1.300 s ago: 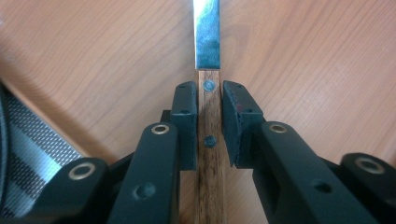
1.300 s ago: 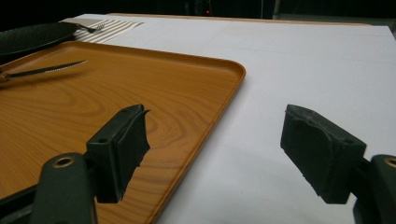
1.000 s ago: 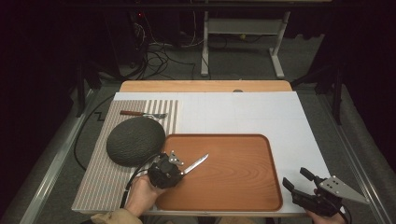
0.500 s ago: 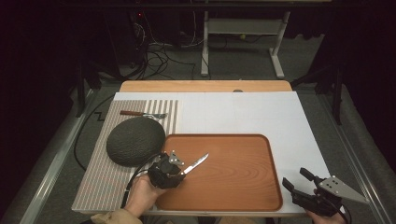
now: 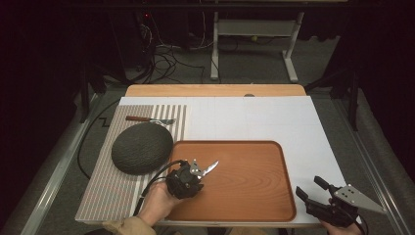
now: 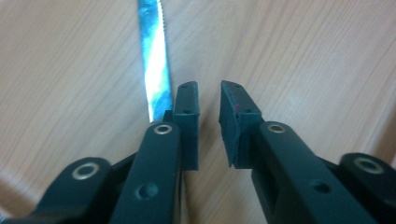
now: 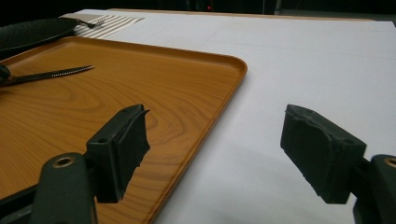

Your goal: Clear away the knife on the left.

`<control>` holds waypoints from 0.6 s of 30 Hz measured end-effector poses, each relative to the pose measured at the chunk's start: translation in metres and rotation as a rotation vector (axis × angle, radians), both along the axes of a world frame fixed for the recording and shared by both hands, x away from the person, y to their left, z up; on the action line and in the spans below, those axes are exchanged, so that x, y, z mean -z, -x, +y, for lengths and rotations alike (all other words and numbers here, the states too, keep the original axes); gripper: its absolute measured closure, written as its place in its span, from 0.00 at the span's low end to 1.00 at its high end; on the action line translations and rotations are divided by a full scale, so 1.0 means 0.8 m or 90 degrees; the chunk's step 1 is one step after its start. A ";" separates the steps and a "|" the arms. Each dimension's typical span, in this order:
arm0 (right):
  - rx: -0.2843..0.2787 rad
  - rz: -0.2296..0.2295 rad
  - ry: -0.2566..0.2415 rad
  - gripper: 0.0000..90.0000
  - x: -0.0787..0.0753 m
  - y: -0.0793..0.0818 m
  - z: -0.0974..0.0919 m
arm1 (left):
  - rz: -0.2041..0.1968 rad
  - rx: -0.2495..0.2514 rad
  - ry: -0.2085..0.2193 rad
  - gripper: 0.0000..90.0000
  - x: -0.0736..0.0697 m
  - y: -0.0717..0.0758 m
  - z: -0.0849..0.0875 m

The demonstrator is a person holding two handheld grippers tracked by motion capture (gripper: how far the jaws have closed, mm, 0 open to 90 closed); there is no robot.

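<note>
One knife, one tray; left hand-held gripper nearly closed, jaws empty beside the blade; right hand-held gripper wide, empty.

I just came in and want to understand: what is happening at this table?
A person holds a black two-jaw gripper in each hand. The left gripper is low over the brown wooden tray, beside a serrated metal knife that seems to lie on it. Its jaws have just been closing, but the narrow gap between them holds nothing; the blade runs outside one jaw. The right gripper rests wide open at the white table top's near right corner.
</note>
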State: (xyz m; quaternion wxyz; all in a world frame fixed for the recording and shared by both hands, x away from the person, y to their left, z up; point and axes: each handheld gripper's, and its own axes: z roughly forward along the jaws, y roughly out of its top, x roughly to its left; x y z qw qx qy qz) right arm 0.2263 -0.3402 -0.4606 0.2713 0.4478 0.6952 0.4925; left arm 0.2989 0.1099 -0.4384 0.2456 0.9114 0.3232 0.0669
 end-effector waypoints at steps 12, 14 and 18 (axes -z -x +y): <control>-0.002 -0.001 0.002 0.26 0.000 0.000 0.000 | -0.004 0.064 -0.022 0.86 -0.006 0.001 -0.032; -0.003 0.001 0.002 0.26 0.000 0.000 0.000 | 0.000 0.065 -0.023 0.86 -0.004 0.001 -0.037; -0.003 0.000 0.002 0.26 0.000 0.000 0.000 | 0.003 0.060 -0.041 0.86 0.001 -0.004 -0.040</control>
